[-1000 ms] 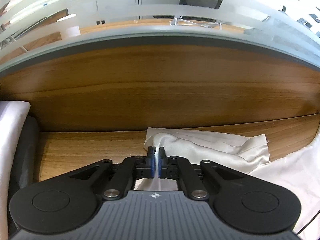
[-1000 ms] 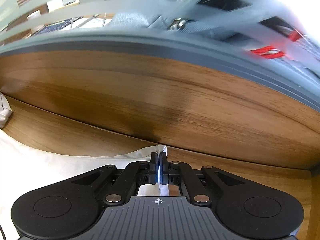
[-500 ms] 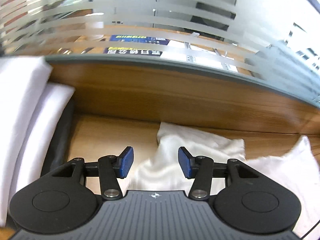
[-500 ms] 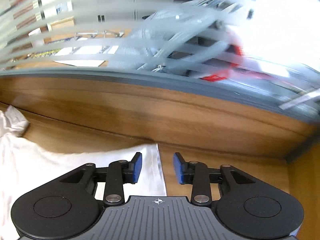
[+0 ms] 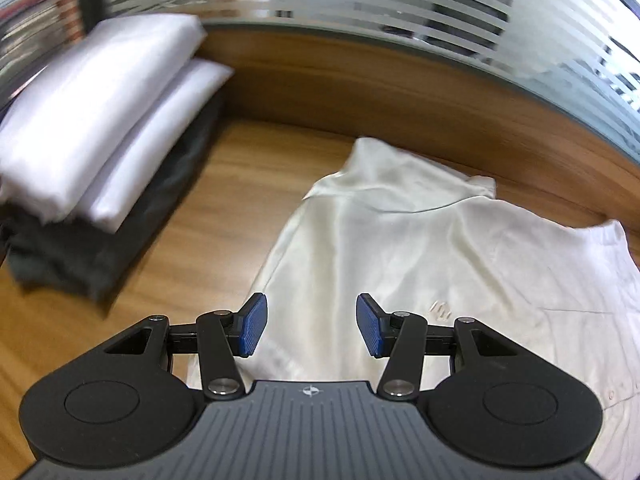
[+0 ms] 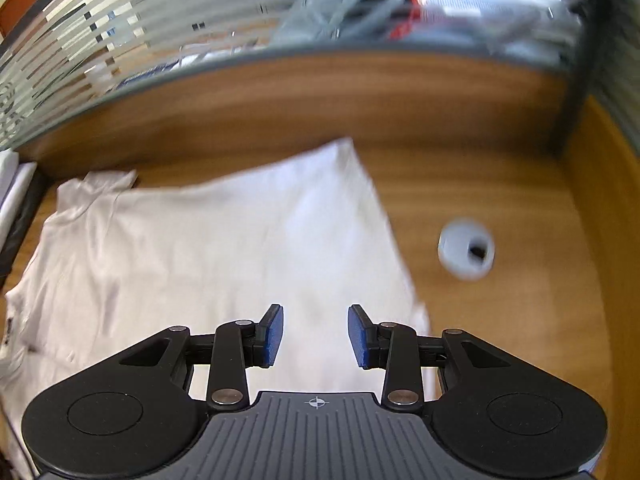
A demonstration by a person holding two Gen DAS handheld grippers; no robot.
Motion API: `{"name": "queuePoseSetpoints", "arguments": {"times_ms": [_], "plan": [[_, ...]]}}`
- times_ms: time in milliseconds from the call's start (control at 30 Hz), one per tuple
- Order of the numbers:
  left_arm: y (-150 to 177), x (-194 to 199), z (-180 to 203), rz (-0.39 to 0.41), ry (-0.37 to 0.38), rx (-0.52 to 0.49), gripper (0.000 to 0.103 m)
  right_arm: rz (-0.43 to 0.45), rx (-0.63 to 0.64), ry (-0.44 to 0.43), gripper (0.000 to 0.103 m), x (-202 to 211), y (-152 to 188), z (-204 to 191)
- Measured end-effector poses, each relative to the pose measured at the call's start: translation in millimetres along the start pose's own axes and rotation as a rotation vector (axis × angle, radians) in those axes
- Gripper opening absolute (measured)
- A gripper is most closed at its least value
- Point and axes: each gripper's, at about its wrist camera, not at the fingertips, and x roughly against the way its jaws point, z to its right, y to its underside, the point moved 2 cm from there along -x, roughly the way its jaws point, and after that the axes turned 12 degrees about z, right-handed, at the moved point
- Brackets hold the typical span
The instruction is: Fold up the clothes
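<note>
A white shirt (image 5: 420,248) lies spread on the wooden desk (image 5: 224,200), its crumpled sleeve end toward the back panel. My left gripper (image 5: 311,328) hangs open above the shirt's left part, nothing between its blue pads. In the right wrist view the same white shirt (image 6: 224,248) covers the desk from the left edge to the middle, with one corner pointing at the back. Over its right edge my right gripper (image 6: 315,340) stands open and empty.
A stack of folded white clothes (image 5: 100,120) rests on dark folded garments (image 5: 100,248) at the left. A round grey cable grommet (image 6: 466,254) sits in the desk right of the shirt. A wooden back panel (image 6: 320,92) under frosted striped glass bounds the desk; a side wall (image 6: 612,240) stands at right.
Both grippers were shut on the shirt's cloth near the back panel a second ago. They let go, opened wider, and pulled back and up, so more of the shirt shows.
</note>
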Motion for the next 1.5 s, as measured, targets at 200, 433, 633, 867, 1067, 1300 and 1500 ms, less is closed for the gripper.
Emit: {"name": "queuePoseSetpoints", "arguments": {"times_ms": [200,433,633,867,1067,1300,1500], "plan": [[27.0,-6.1,-19.0,-0.032,-0.082,0.088,0.055,-0.047,-0.091,0.007,0.038,14.9,55.9,-7.1],[44.9,-19.9,-34.0,-0.057,-0.102,0.178,0.025,-0.074,-0.093,0.047,0.038,21.0,89.5,-14.8],[42.2,-19.7,-36.7,0.009,-0.148,0.134,0.002,-0.081,-0.068,0.082,0.038,23.7,94.8,-14.2],[35.6,-26.4,-50.1,-0.020,-0.203,0.154,0.009,-0.083,-0.030,0.123,0.038,20.9,96.4,-10.2],[34.3,-10.2,-51.4,-0.024,-0.165,0.196,0.052,-0.076,0.000,0.169,0.038,28.9,102.1,-1.7],[35.2,28.1,-27.3,-0.001,-0.085,0.163,0.061,-0.052,-0.062,0.229,0.038,72.7,129.2,18.3],[32.8,38.8,12.8,-0.008,0.008,0.083,0.064,-0.044,-0.163,0.293,0.038,119.5,173.0,27.3]]}}
